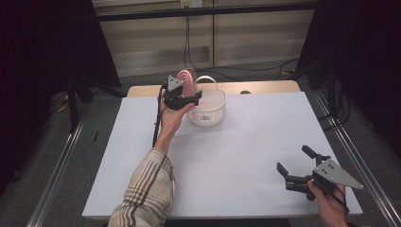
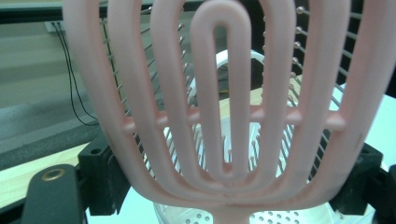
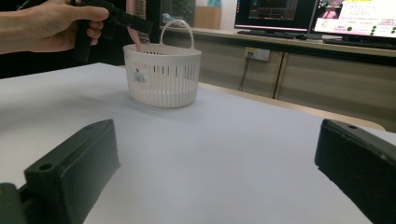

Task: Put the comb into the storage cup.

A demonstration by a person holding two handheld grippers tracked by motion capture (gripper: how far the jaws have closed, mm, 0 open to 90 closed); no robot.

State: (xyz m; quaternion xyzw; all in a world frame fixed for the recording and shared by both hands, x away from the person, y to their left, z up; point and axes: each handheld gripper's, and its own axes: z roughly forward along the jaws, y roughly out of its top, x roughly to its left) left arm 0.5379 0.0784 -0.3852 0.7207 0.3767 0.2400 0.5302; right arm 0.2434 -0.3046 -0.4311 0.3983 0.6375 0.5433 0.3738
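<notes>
We have the pink hairbrush [image 2: 219,121] clamped between the jaws of the left gripper [image 1: 182,97], its slotted head standing upright above the white basket [image 1: 208,111], which sits toward twelve o'clock on the white table [image 1: 236,156]. In the right gripper view the brush's handle end hangs just over the basket's rim on its nine o'clock side (whether it touches the wall we cannot tell). The step in hand, as we judge it, is placing the brush in the basket. Next we should lower it until the handle is well inside, clear of the arched carrying handle [image 3: 176,30], then spread the jaws and lift away. Our right gripper [image 1: 302,168] rests at five o'clock, jaws wide and holding nothing.
</notes>
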